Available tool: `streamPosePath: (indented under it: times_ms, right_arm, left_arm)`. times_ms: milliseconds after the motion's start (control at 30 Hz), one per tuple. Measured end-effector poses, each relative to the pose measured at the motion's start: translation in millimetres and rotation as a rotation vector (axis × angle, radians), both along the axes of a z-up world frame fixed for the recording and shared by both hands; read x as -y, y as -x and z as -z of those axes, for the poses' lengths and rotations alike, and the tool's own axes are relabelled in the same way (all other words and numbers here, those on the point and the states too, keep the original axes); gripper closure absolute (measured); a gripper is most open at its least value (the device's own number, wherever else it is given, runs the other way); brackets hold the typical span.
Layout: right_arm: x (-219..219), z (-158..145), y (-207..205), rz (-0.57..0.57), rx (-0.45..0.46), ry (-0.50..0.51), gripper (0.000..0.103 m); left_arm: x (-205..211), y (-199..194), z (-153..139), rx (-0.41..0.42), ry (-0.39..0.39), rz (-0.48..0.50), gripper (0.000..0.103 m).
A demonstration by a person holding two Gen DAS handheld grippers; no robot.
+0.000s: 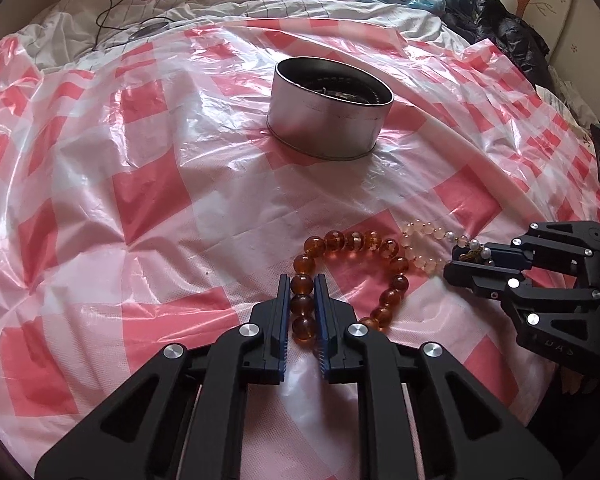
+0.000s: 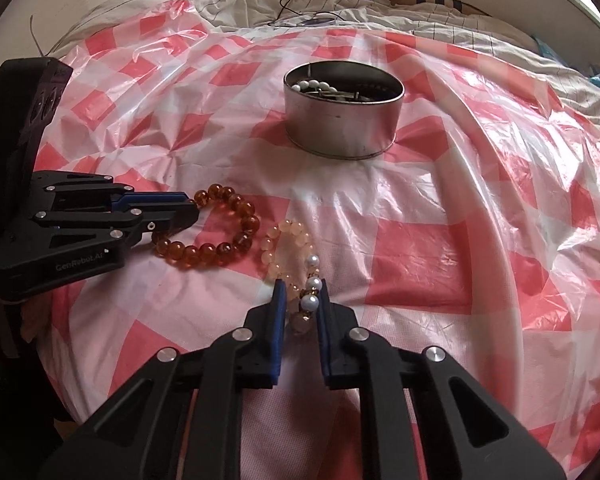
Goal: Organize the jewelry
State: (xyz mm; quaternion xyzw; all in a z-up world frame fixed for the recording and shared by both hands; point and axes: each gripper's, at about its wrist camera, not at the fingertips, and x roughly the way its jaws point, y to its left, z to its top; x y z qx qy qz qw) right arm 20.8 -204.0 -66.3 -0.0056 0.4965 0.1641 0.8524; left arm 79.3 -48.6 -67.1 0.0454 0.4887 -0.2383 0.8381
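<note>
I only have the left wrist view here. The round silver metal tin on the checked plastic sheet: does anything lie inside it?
Observer: Yes, the right wrist view shows white pearl beads inside the round silver metal tin.
Operator: What does the right gripper have?
Observer: The right gripper is closed on the pale peach bead bracelet with white pearls.
Operator: Does that bracelet touch the amber one?
Observer: The amber bead bracelet, gripped by the left gripper, lies beside it; a narrow gap shows between them there.
</note>
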Motion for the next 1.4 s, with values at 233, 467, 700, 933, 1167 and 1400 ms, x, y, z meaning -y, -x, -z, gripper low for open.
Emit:
streamPosePath:
  times_ms: [233, 467, 700, 933, 1167, 1400]
  right_arm:
    - [3, -4, 0, 0.008, 0.005, -0.042, 0.093]
    - [30, -18, -4, 0.086, 0.023, -0.237, 0.095]
    - [43, -20, -8, 0.134, 0.012, -0.313, 0.094]
    - [39, -15, -9, 0.136, -0.009, -0.282, 0.094]
    - [38, -11, -11, 0.139, -0.029, -0.271, 0.094]
    - [34, -8, -12, 0.131, -0.037, -0.252, 0.094]
  left_arm:
    - [-1, -2, 0, -0.006, 0.023, 0.005, 0.093]
    - [-12, 0, -23, 0.028, 0.126, -0.006, 0.093]
    - [-10, -7, 0, -0.049, 0.088, -0.026, 0.092]
    - [6, 0, 4, -0.027, 0.065, 0.040, 0.057]
    - [11, 4, 0, -0.007, 0.034, 0.030, 0.050]
    - [9, 1, 4, 0.003, 0.014, 0.010, 0.048]
